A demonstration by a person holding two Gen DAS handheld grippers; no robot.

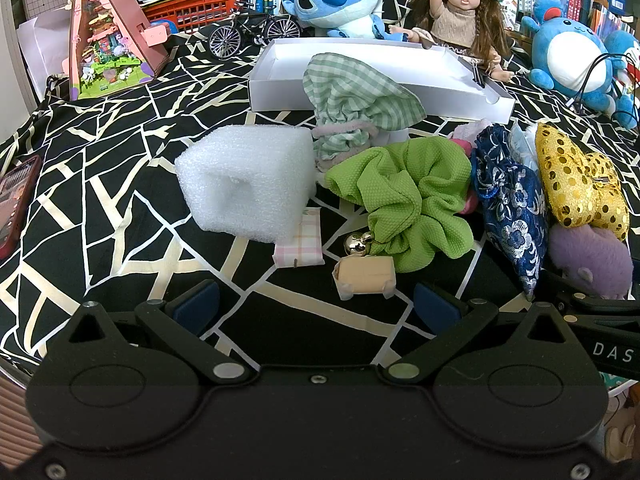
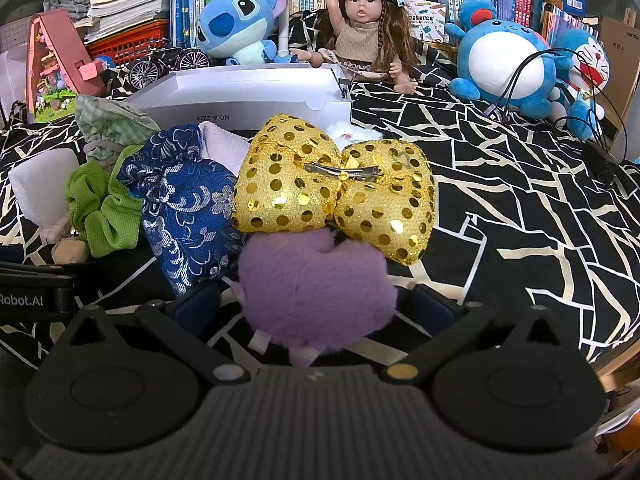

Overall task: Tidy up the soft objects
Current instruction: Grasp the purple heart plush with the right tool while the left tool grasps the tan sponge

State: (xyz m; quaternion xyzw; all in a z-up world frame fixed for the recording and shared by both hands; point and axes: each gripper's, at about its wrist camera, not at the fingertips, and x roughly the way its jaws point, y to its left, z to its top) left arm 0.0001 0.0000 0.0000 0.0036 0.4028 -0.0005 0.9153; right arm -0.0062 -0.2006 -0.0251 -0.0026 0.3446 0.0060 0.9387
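A pile of soft things lies on the black-and-white cloth in front of a white box [image 1: 280, 80]. In it are a white foam block [image 1: 244, 184], a green checked pouch [image 1: 356, 92], a green scrunchie [image 1: 404, 200], a blue brocade pouch [image 1: 508, 208], a gold sequin bow [image 1: 576, 184] and a purple plush [image 1: 592, 260]. My left gripper [image 1: 316, 308] is open over bare cloth, just short of a small beige wrapped piece [image 1: 366, 276]. My right gripper [image 2: 314, 304] is open with the purple plush [image 2: 316, 292] between its fingers. The gold bow [image 2: 336, 192] lies just beyond it.
A Stitch plush [image 2: 236, 24], a doll [image 2: 364, 28], a blue round plush [image 2: 504, 60] and a toy bicycle [image 1: 252, 32] stand behind the box, before shelves of books. A pink triangular model [image 1: 108, 32] stands at the far left. A phone [image 1: 16, 204] lies at the left edge.
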